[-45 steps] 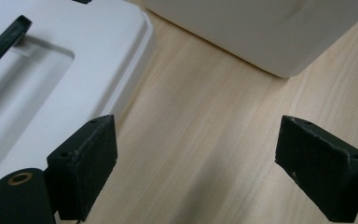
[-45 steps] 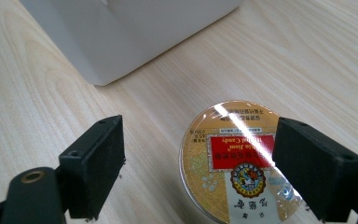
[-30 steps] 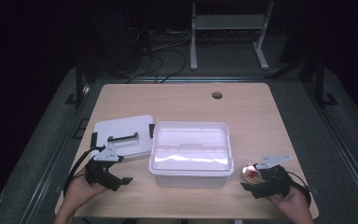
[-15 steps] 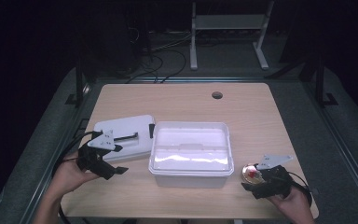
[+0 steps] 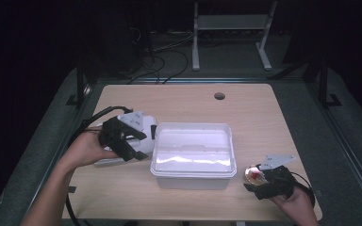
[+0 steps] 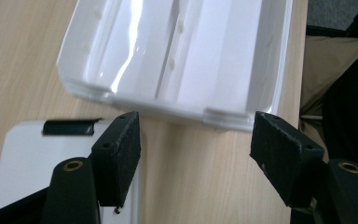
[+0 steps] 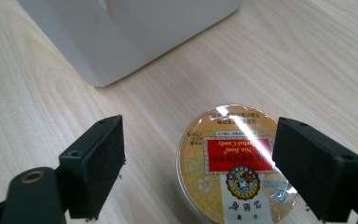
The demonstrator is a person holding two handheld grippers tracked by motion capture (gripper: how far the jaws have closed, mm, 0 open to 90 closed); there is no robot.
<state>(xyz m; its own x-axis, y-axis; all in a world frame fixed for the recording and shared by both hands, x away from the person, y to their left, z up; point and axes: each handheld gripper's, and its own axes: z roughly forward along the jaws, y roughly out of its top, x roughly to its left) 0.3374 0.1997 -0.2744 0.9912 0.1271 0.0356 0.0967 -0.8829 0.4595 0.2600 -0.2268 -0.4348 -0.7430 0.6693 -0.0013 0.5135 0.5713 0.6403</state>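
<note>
One white open box [image 5: 192, 155] sits near the middle of the worktop [image 5: 250, 110], one flat white lid [image 6: 32, 163] lies just beside it toward the left edge, and one round gold tin [image 7: 233, 158] rests near the front right corner. The tin's red label reads "Nin Jiom Herbal Candy". The left gripper [image 5: 134, 143] is held raised over the lid, pointing toward the box; its fingers [image 6: 119, 156] have just been closing but stand apart with nothing between them. The right gripper [image 5: 252, 181] rests low on the worktop, fingers [image 7: 95, 163] spread, the tin between them, unpinched.
</note>
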